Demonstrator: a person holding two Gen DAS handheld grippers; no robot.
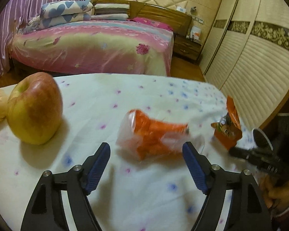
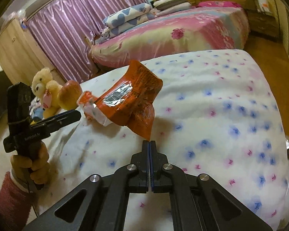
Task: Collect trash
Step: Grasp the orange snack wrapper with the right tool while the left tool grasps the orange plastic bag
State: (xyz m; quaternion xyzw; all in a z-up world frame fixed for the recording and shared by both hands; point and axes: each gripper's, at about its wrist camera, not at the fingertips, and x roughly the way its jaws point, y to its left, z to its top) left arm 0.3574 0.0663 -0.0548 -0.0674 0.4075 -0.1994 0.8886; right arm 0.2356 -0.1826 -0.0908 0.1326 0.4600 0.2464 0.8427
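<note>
Seeing flowered tablecloth [image 2: 221,100] first, far edge cut off. Orange wrapper [image 2: 133,98] lifted above it, I pinch its corner with right gripper [image 2: 149,144]. Blurred orange packet [image 1: 154,134] lies ahead of my wide-spread left gripper [image 1: 146,150]. Apple [image 1: 35,108] left, teddy bear [image 2: 45,92] half hidden.

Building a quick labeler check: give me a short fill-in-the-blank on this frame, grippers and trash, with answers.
1. The right gripper is shut on a corner of the ____ snack wrapper.
2. The left gripper is ____, its jaws apart in front of the orange packet lying on the tablecloth.
3. The fruit left of that packet is an ____.
4. Beside that fruit sits a cream-coloured plush ____.

Answers: orange; open; apple; teddy bear
</note>
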